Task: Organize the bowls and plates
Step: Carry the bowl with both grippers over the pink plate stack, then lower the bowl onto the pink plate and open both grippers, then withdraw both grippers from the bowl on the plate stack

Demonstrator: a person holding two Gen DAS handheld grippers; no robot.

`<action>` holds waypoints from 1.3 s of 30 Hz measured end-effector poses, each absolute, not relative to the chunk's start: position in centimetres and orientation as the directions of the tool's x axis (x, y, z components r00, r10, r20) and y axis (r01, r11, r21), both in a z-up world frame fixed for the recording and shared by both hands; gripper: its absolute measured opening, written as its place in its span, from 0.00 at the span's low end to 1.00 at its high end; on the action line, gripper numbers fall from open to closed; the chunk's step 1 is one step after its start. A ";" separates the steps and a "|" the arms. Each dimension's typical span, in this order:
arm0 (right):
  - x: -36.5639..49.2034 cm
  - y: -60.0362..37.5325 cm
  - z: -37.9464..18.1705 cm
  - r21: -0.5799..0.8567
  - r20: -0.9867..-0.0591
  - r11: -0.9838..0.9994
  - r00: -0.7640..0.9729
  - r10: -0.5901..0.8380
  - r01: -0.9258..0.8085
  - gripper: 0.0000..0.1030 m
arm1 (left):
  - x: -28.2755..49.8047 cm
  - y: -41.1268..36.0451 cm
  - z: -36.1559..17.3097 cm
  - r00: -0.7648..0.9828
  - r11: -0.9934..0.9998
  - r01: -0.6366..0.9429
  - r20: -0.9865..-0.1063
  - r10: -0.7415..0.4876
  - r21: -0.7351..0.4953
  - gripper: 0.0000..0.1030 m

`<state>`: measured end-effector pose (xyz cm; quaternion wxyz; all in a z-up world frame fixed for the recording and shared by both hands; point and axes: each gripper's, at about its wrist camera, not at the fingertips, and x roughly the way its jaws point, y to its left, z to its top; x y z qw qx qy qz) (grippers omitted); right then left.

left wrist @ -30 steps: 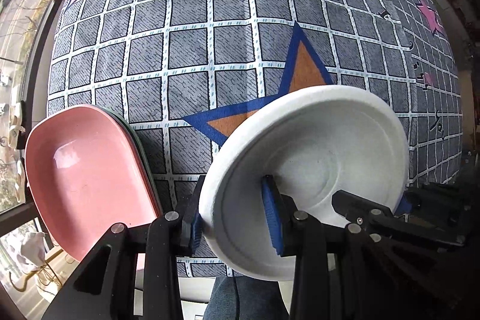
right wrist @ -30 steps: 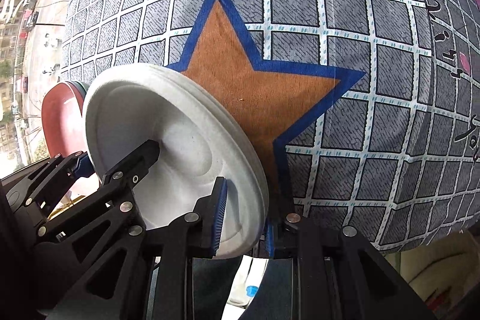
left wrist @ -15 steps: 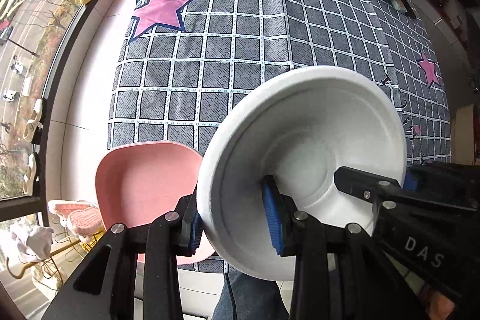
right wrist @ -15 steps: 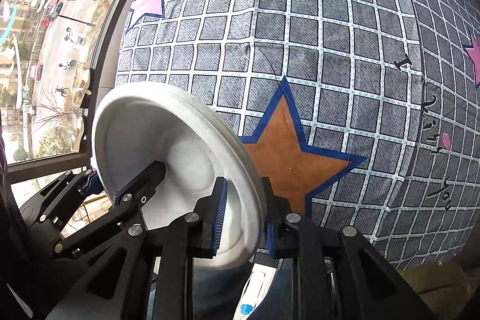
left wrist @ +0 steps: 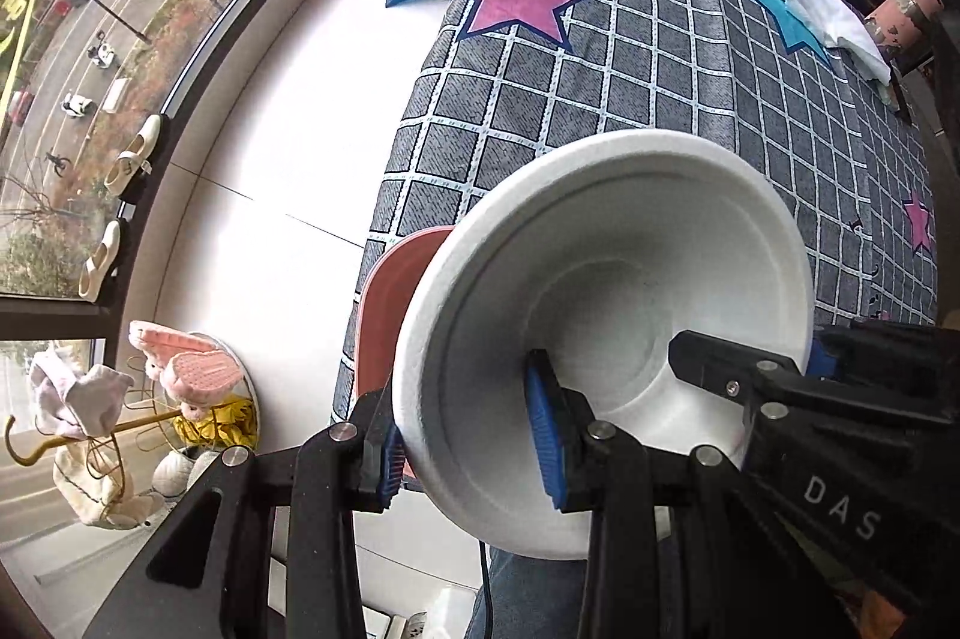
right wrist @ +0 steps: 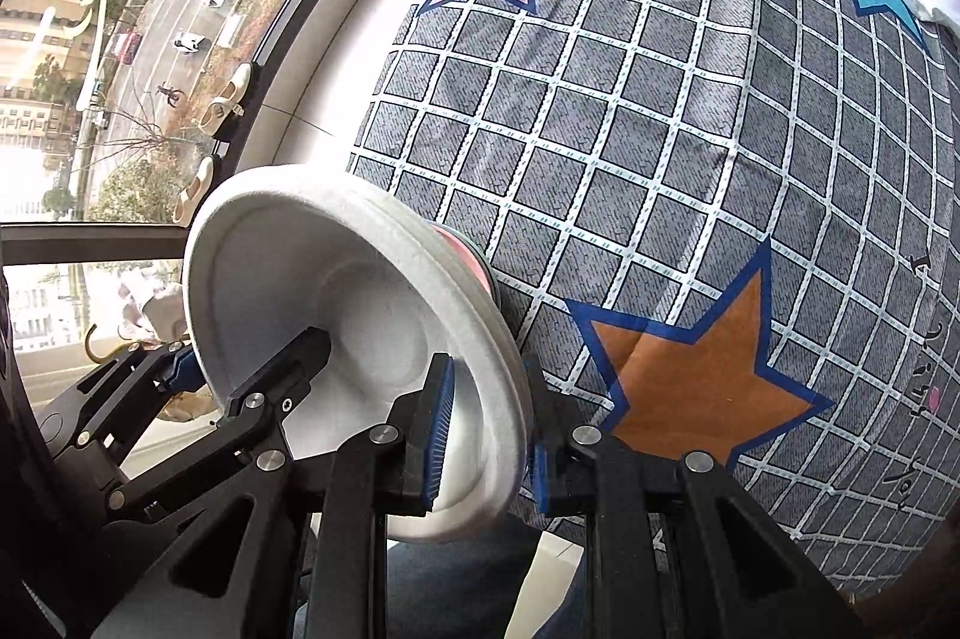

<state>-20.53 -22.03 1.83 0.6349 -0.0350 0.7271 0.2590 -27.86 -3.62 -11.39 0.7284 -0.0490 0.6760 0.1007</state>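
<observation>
Through the left wrist camera I saw my left gripper (left wrist: 468,444) clamped on the near rim of the white plate (left wrist: 606,315), one blue pad under the rim and the other inside the dish. The plate hung in the air, tilted up toward the lens, off the near edge of the checked tablecloth (left wrist: 660,57). Just behind it on the left a pink plate (left wrist: 384,315) peeked out at the table's near corner; I could not tell whether the two were touching. The right gripper (left wrist: 774,369) showed at the right, its fingers closed on the opposite side of the same rim.

Through the right wrist camera my right gripper (right wrist: 486,429) pinched the white plate (right wrist: 336,291) at its rim, pads squeezed together on either side of the lip. The left gripper (right wrist: 198,369) gripped the far side. A sliver of the pink plate (right wrist: 462,249) lay behind the white one, at the tablecloth (right wrist: 660,129).

I judged the white plate light and matte, probably moulded pulp or foam: stiff enough to carry, yet easily dented by hard squeezing. The broad flat rim seemed the right place to hold, with modest pressure. Its rough surface should not slip in the pads.
</observation>
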 end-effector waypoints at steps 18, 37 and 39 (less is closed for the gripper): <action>-21.4 -17.2 -4.6 0.323 -0.934 0.869 -0.274 0.229 -0.374 0.24 | -29.3 -0.9 -16.3 0.004 0.963 -0.255 -0.996 0.088 0.084 0.39; -20.1 -19.1 0.9 0.301 -0.954 0.870 -0.135 0.269 -0.390 0.99 | -29.4 -1.9 -12.8 0.090 0.973 -0.217 -0.991 0.103 0.082 1.00; -20.2 -19.1 1.9 0.260 -0.965 0.873 -0.097 0.242 -0.413 0.99 | -29.3 -2.4 -12.6 0.087 0.980 -0.186 -0.993 0.085 0.067 1.00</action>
